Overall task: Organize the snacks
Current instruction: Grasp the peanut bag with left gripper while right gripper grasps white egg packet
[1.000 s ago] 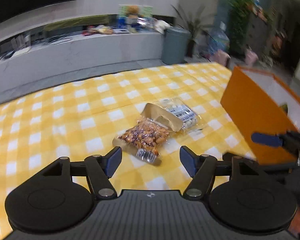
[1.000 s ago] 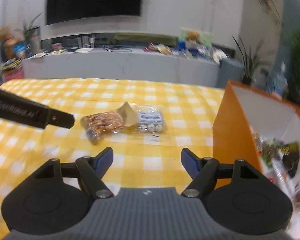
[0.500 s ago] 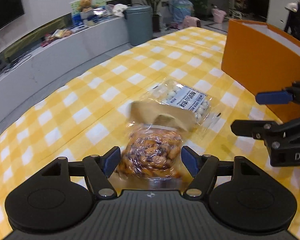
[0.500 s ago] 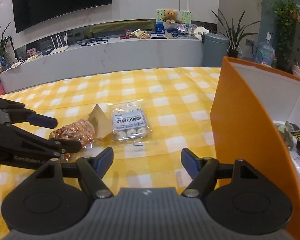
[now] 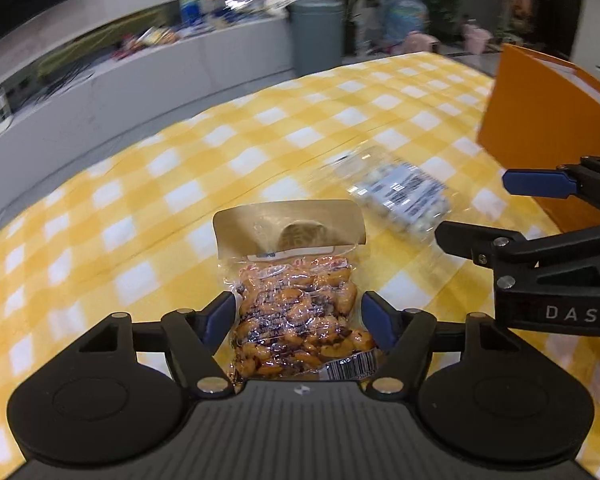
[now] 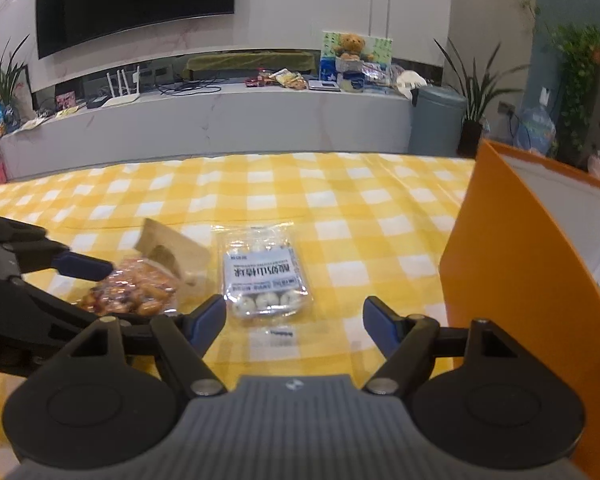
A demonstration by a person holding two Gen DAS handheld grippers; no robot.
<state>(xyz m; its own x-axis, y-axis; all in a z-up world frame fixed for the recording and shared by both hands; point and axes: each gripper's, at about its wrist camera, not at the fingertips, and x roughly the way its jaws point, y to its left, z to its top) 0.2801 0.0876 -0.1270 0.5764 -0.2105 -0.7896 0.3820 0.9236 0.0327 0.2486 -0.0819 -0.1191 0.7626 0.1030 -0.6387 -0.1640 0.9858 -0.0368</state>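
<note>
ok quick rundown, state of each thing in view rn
left gripper: open, fingers either side of the nut bag
right gripper: open, holding nothing
nut bag: sealed, flat on the cloth
white ball pack: sealed, flat, untouched
orange box: open-topped, upright

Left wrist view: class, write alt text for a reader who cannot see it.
The open left gripper straddles a clear bag of glazed nuts on a yellow checked tablecloth. Beyond lies a blurred pack of white candy balls; the right gripper and an orange box sit at right.
</note>
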